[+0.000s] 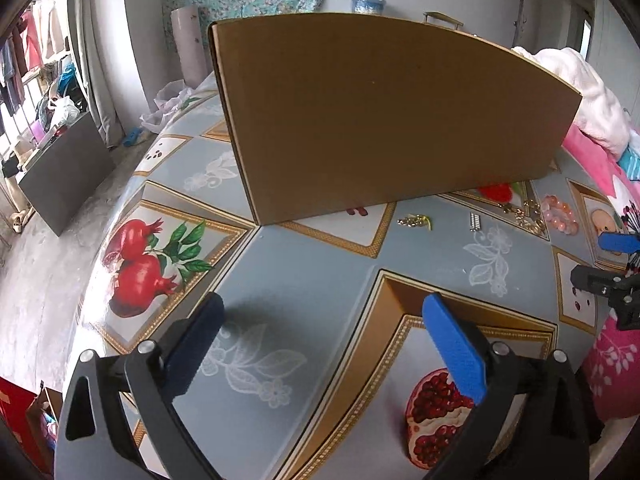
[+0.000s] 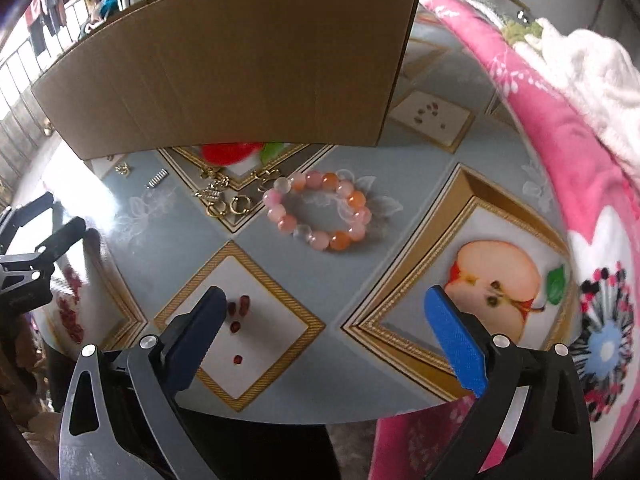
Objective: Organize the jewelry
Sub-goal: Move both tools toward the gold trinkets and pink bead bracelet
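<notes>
Pink-orange glossy bead bracelet point(image 2: 318, 211), closed ring, flat on tablecloth point(image 2: 304, 280)

Box point(image 2: 240, 72): matt brown cardboard. Beside it, the bracelet point(image 2: 320, 212) has glossy translucent beads. Tablecloth point(image 2: 304, 280): smooth, glossy, printed.

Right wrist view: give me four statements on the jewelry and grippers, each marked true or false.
1. The bead bracelet lies on the table, ungripped. True.
2. The right gripper is shut on a ring. False: its jaws stand open, empty.
3. Gold pieces lie left of the bracelet. True.
4. The cardboard box sits nearer the camera than the bracelet. False: it stands behind it.
</notes>
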`<state>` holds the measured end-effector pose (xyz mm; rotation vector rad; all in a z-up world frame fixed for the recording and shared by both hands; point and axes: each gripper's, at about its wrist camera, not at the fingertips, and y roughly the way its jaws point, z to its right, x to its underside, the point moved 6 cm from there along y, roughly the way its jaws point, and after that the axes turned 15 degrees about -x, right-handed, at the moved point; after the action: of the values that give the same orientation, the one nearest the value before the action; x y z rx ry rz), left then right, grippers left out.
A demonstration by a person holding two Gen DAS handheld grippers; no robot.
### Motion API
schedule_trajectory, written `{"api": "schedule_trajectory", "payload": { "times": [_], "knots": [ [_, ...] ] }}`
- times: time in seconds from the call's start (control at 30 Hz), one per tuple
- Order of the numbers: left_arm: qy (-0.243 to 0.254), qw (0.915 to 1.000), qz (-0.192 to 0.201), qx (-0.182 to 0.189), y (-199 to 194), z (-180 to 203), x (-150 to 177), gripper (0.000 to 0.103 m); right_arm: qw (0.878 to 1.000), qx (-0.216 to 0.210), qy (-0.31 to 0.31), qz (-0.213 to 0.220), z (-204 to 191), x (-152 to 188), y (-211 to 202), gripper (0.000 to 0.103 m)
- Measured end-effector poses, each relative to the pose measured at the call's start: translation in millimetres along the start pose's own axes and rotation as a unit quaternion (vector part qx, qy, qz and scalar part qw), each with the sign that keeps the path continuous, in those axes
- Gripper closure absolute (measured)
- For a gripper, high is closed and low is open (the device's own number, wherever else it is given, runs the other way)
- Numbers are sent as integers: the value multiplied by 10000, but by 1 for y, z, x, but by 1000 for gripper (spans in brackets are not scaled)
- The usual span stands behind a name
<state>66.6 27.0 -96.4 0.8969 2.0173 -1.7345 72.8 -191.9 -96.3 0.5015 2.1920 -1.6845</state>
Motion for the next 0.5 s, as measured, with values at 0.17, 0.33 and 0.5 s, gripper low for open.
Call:
{"api": "schedule_trajectory", "payload": {
  "times": [0.17,0.33,0.5],
  "knots": [
    [0,9999,-126,-36,0,1,-2,5,9999,-69,-140,-11,3,2,-1,8],
    [24,10000,-37,-13,-1,2,-1,5,9984,-448,-168,304,3,-9,-18,12],
    [20,9999,-94,-38,-1,2,0,5,9938,-458,-871,523,-17,-18,-22,30]
  ]
}}
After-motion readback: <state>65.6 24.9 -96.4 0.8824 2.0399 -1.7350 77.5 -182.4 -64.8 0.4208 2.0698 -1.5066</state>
